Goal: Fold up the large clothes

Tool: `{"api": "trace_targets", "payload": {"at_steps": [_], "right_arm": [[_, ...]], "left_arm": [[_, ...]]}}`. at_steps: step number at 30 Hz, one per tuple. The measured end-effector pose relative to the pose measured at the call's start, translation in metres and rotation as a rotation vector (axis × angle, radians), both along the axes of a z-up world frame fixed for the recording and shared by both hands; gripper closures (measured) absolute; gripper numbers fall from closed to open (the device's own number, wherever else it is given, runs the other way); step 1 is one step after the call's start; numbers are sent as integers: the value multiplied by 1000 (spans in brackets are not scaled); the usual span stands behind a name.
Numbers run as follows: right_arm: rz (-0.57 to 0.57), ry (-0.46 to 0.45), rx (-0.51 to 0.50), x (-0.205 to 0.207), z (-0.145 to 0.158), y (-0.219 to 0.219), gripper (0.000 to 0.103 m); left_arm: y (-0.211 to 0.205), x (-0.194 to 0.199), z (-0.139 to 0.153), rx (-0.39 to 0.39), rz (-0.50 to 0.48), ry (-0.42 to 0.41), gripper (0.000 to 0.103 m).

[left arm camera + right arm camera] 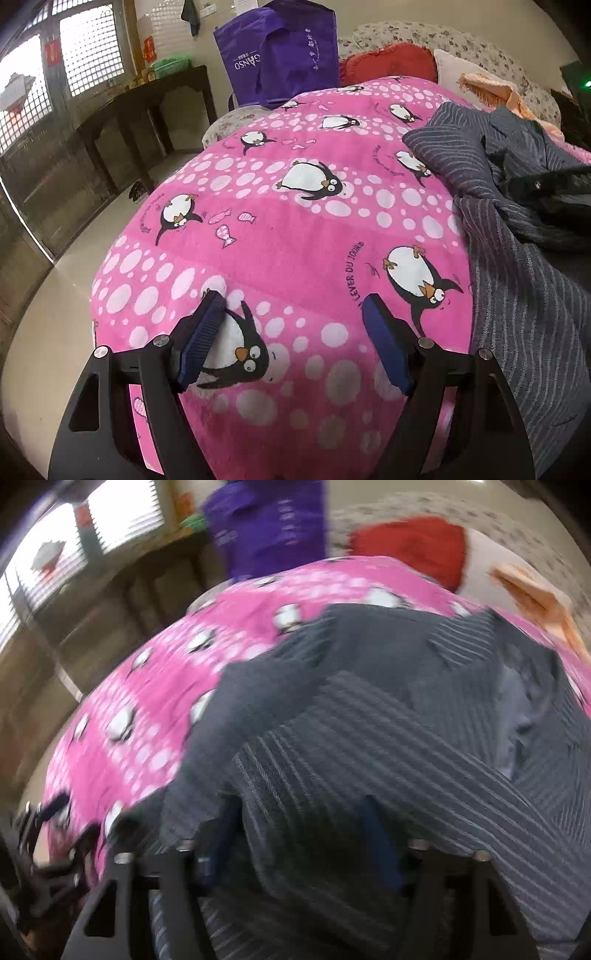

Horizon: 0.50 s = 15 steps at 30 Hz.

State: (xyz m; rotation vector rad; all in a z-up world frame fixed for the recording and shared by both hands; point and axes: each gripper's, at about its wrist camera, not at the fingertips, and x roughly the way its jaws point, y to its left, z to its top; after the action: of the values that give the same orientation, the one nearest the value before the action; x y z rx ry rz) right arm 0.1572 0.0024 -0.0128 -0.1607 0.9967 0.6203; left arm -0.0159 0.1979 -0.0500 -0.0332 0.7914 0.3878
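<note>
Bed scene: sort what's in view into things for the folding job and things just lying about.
For the job:
grey striped garment
left gripper, open
right gripper, garment between its fingers

Lying about:
pink penguin blanket
purple bag
red cushion
orange cloth

Place: we see a lived-in room of a home, likely a bedroom or sitting room.
Bedding: we note a pink blanket (295,236) printed with penguins, spread over a bed or sofa.
Cushions: we see a red pillow (391,62) against floral upholstery (443,37).
Furniture: we make out a dark wooden table (147,96) under lattice windows (88,48).
Clutter: we spot a purple bag (280,55) and a green basket (170,66).
</note>
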Motion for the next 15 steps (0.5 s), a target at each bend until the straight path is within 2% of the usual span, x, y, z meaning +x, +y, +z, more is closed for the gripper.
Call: {"api": "trace_targets", "payload": {"at_steps": [1,2,4,7,11,13,15], "right_arm": [[-40,1,43,4,3,-7,83],[-68,6,93,6,5,-14,92],[-117,2,163,10,12,-24,99],[-210,-39,279,27,51,-47,100],[-283,-135,410,47,151,-105,100],[-326,-200,458,48,203,-148,100],[-375,-248,517,43,242,-195,100]], "left_arm": [[2,-2,0,-11,-3,-6,25],[2,-1,0,-14,-4,-7,25],[0,0,1,-9,-4,-5,25],[0,1,2,-10,-4,-6,25],[0,3,2,-6,-6,-6,25],[0,3,2,-6,-6,-10,25],[0,3,1,-6,-6,-13,25]]}}
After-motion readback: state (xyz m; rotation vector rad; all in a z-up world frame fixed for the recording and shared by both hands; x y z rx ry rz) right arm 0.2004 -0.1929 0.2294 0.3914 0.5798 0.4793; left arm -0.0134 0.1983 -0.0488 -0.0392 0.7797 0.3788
